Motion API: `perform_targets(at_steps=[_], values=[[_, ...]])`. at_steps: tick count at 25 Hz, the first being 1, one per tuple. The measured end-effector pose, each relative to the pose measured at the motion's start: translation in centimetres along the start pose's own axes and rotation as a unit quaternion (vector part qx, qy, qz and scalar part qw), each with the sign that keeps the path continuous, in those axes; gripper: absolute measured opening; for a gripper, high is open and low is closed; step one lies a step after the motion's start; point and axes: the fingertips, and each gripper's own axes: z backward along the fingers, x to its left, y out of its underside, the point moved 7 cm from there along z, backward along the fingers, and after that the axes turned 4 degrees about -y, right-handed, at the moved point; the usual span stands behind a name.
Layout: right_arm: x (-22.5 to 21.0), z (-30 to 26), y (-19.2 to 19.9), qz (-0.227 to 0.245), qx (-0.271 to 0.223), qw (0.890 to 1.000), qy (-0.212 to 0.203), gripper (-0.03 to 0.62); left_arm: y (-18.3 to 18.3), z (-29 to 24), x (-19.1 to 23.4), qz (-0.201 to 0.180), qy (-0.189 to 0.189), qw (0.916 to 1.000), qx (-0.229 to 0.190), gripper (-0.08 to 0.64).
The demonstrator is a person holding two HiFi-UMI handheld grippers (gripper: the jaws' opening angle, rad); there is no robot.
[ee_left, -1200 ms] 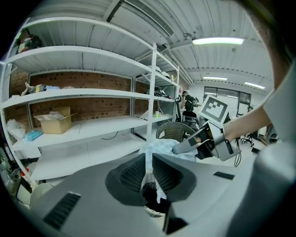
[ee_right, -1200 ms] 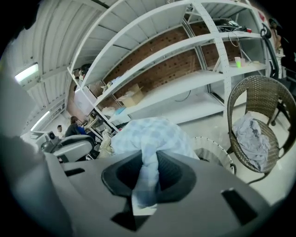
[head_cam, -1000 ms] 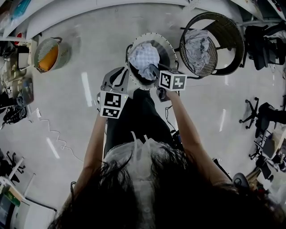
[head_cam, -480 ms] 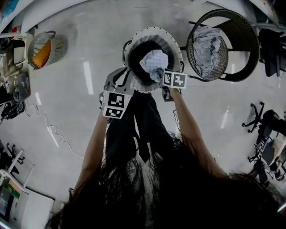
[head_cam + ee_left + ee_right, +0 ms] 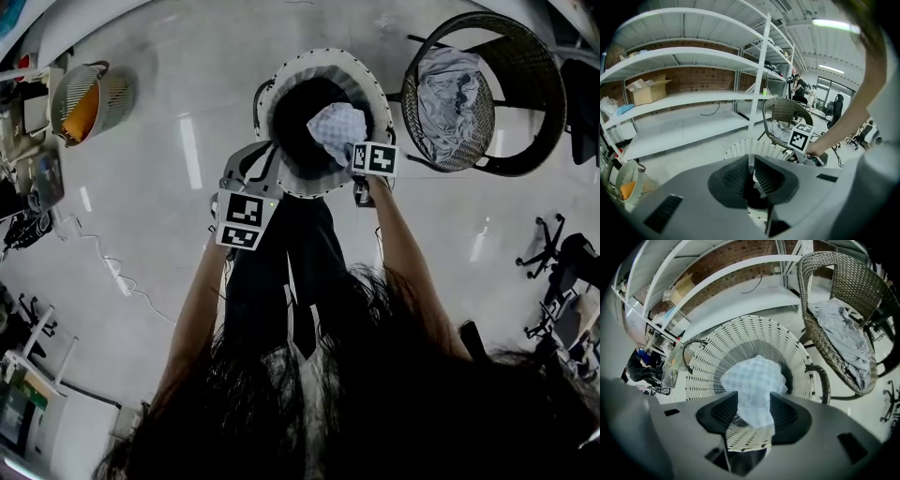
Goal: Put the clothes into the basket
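Observation:
A white slatted basket (image 5: 323, 58) stands on the floor in front of me, also in the right gripper view (image 5: 708, 362) and the left gripper view (image 5: 750, 147). A pale checked cloth (image 5: 336, 122) hangs inside it. My right gripper (image 5: 359, 145) points steeply down over the basket's right rim. Its jaws are opening, and the checked cloth (image 5: 754, 378) still lies in the gap of the right gripper (image 5: 753, 401). My left gripper (image 5: 267, 155) hovers at the basket's near left rim. The left gripper (image 5: 751, 161) has its jaws close together, with nothing held.
A dark wicker chair (image 5: 525, 56) stands right of the basket with grey clothes (image 5: 450, 89) on its seat. A smaller basket (image 5: 84, 94) with something orange sits far left. White shelves (image 5: 693, 98) line the wall behind. Office chairs (image 5: 539, 234) and a cable (image 5: 112, 277) lie around.
Both grippers have come down toward the basket. The checked cloth, earlier bunched above the rim, has sunk inside at the right side along with the right gripper.

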Motion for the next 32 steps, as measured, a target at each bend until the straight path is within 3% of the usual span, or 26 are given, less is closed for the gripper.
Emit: perform_targets(at_steps=[7, 17, 24, 32], values=[[0.1, -0.2, -0.6, 0.008, -0.013, 0.999, -0.033, 0.222, 0.6, -0.6, -0.4, -0.010, 0.011, 0.9998, 0.014, 0.048], [3.1, 2.7, -1.3, -0.016, -0.097, 0.990, -0.099, 0.221, -0.6, 1.3, -0.7, -0.032, 0.017, 0.9994, 0.002, 0.048], [6.7, 9.1, -2.1, -0.039, -0.185, 0.969, -0.161, 0.221, -2.3, 4.7, -1.1, -0.040, 0.017, 0.9989, -0.017, 0.048], [12.2, 19.2, -2.1, -0.013, -0.276, 0.940, -0.202, 0.219, -5.4, 10.6, -2.1, -0.053, 0.033, 0.9964, -0.058, 0.048]])
